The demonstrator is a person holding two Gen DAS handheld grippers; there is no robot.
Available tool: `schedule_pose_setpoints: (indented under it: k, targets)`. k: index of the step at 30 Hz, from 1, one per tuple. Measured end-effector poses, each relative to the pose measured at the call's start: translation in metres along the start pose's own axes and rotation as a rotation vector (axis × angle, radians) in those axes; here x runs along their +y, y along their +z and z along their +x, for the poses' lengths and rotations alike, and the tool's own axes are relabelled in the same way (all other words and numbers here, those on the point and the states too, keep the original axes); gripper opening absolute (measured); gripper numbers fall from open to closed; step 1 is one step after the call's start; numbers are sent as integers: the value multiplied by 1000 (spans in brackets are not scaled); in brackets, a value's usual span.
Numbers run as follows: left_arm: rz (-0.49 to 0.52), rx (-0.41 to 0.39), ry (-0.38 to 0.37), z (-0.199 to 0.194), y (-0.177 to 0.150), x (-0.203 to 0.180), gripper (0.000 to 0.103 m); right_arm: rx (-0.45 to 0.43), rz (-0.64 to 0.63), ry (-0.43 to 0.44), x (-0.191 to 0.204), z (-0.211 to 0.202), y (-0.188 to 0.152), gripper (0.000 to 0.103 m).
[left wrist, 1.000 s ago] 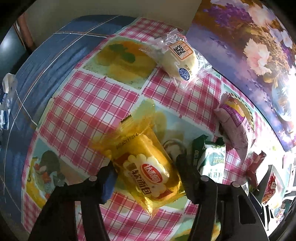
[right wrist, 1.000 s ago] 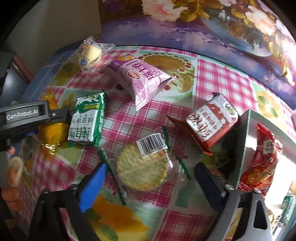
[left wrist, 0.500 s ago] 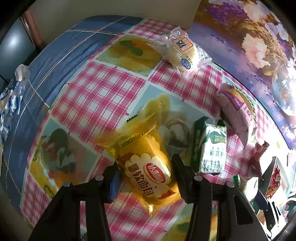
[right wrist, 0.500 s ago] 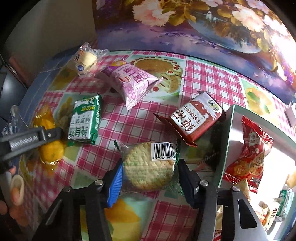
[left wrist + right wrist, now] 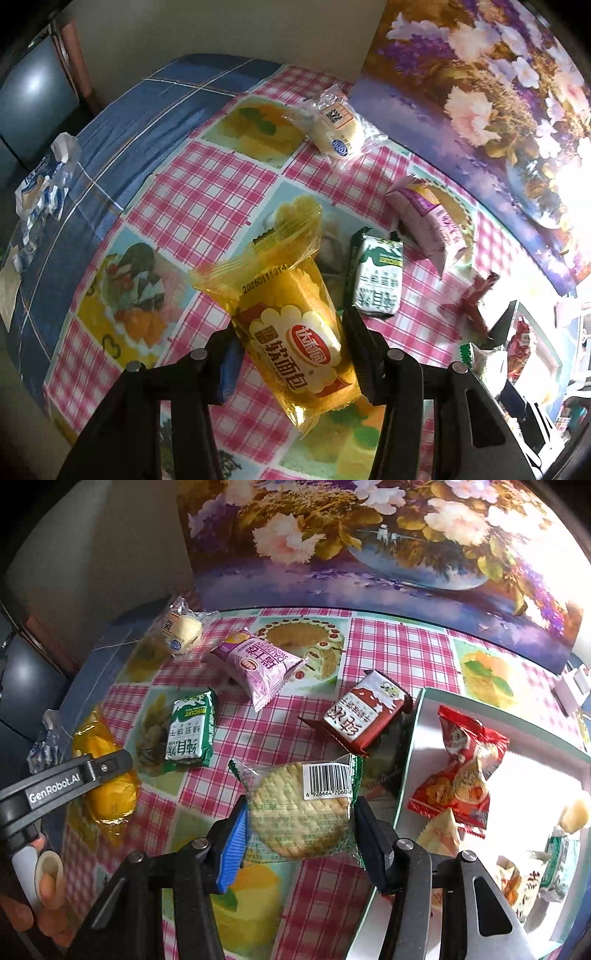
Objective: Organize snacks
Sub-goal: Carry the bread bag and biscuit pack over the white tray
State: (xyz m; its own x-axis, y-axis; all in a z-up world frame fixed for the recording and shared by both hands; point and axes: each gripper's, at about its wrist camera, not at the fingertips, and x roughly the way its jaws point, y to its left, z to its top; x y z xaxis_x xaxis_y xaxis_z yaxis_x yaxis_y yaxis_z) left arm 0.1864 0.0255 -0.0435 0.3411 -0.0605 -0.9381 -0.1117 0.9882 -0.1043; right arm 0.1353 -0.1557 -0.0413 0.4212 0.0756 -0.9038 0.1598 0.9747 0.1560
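Observation:
My left gripper [image 5: 291,354] is shut on a yellow bread packet [image 5: 291,321], lifted off the checked tablecloth [image 5: 207,192]. My right gripper [image 5: 299,830] is shut on a clear-wrapped round biscuit [image 5: 299,812] with a barcode label, held above the cloth beside the white box [image 5: 413,746]. In the right wrist view the left gripper [image 5: 74,779] shows at the left with the yellow packet [image 5: 107,786] and a hand [image 5: 44,878] below it. On the cloth lie a green biscuit pack [image 5: 190,734], a pink packet [image 5: 258,664], a dark red packet [image 5: 365,712] and a pale bun [image 5: 183,631].
The white box at the right holds a red snack bag [image 5: 465,768] and several other packets. A flower painting [image 5: 369,542] stands along the table's back edge. A crumpled blue-white wrapper [image 5: 40,188] lies on the blue cloth [image 5: 147,110] at the left.
Both grippers closed on their packets and lifted them off the cloth. The table has dropped away in both views.

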Motion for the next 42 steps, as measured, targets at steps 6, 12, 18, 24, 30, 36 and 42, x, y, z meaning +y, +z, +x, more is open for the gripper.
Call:
schedule_pose_setpoints:
  k: [6,12,18,24,30,36,42]
  targets:
    - [21,-32,-9,-20,-9,-13,53,-32,29,10,-2,-16,-3,57]
    - [55,-61,-46,-38,-16,-38,53,-54,68,6,-21,-34,-8,57]
    - [111,-88,-63,-51,-24,-68,53,-86,128,-24,-52,-55,-11,57]
    - [175,-106,-76,-54,-34,-106,53,-103,202,-43,-89,-65,-12,57]
    - [252,-114,-93,-54,-47,-150,53,-105,288,-66,-127,-67,-16,57]
    - [333,-122,-86,-51,-61,-189,53,-94,389,-111,-171,-68,-22,57]
    - [392,-112,-86,-44,-73,-220,53,-90,481,-168,-212,-73,-31,57]
